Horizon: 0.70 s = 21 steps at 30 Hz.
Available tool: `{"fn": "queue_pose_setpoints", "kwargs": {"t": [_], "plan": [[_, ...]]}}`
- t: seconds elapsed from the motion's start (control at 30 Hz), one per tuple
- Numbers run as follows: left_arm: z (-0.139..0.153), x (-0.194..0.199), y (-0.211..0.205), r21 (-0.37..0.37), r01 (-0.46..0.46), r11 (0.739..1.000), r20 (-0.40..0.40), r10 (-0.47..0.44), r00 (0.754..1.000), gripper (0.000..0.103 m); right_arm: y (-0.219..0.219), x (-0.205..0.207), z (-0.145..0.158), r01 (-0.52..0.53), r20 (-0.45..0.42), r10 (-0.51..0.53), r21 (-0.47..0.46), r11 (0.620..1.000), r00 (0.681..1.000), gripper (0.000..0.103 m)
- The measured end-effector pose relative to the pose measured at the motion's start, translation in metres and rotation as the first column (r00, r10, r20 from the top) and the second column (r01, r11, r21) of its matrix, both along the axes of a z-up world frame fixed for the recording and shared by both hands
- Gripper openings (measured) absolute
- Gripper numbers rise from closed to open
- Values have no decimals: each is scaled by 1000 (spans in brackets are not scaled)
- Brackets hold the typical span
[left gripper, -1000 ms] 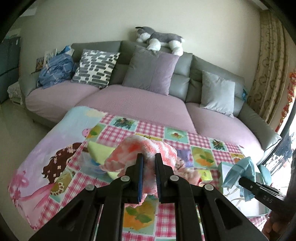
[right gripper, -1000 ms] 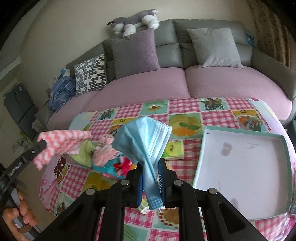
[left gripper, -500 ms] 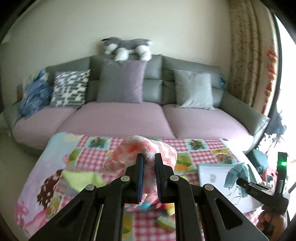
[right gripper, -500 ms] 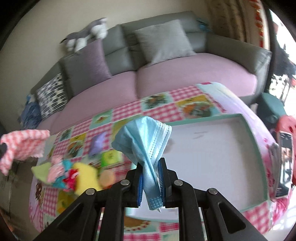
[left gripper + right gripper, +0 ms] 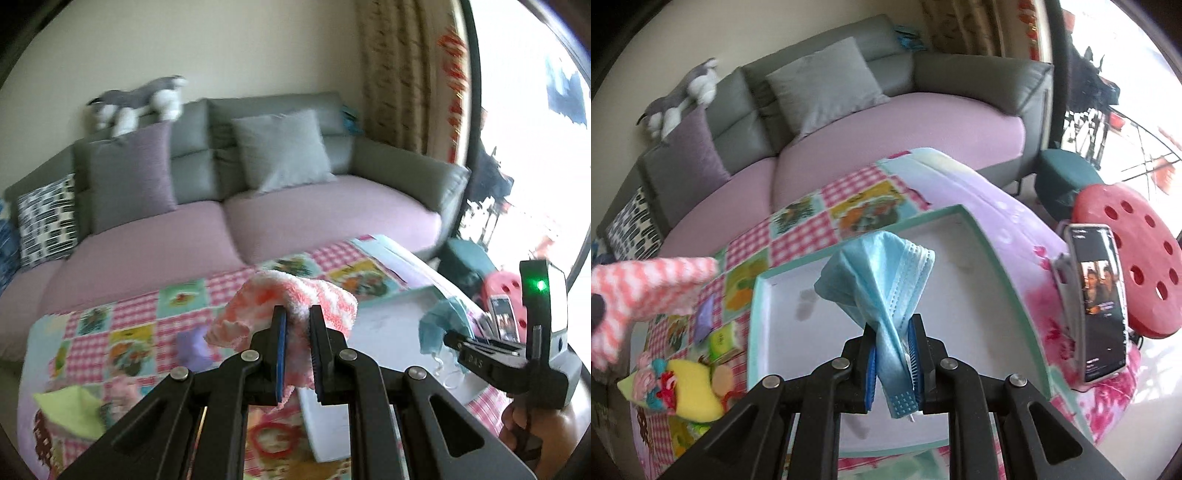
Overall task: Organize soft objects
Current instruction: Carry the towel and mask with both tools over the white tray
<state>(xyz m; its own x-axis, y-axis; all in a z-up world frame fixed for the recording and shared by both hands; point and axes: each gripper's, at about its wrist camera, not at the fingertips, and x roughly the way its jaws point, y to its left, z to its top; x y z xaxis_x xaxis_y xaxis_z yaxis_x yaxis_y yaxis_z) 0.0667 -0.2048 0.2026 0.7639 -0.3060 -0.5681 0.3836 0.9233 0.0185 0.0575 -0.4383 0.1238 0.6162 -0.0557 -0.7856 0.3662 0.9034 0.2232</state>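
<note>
A pink-and-white fuzzy cloth (image 5: 295, 295) is pinched in the closed left gripper (image 5: 297, 339), held above the checkered tablecloth (image 5: 147, 325). The right gripper (image 5: 893, 354) is clamped on a blue face mask (image 5: 882, 266), just above the teal-rimmed tray (image 5: 1004, 266) ahead of it.

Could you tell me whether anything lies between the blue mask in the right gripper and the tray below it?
Nothing visible does. The right gripper holds the mask over the tray, whose white floor looks bare. The phone stands outside its right rim.
</note>
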Motion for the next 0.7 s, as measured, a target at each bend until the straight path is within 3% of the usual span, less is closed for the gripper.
{"fn": "queue_pose_setpoints", "kwargs": {"t": [0.3,0.5,0.7], "plan": [[-70,31,-57,-6,99,995,-94,-99,991,12,-26,8,-28,36,-44,-34,29,999,998,17],[-117,52,-64,-7,77,997,-202,-77,976,12,-31,24,-53,39,-91,-34,54,998,995,17],[-151,71,-56,-36,33,999,-323,-43,945,12,-30,33,-63,34,-117,-28,52,998,993,17]]}}
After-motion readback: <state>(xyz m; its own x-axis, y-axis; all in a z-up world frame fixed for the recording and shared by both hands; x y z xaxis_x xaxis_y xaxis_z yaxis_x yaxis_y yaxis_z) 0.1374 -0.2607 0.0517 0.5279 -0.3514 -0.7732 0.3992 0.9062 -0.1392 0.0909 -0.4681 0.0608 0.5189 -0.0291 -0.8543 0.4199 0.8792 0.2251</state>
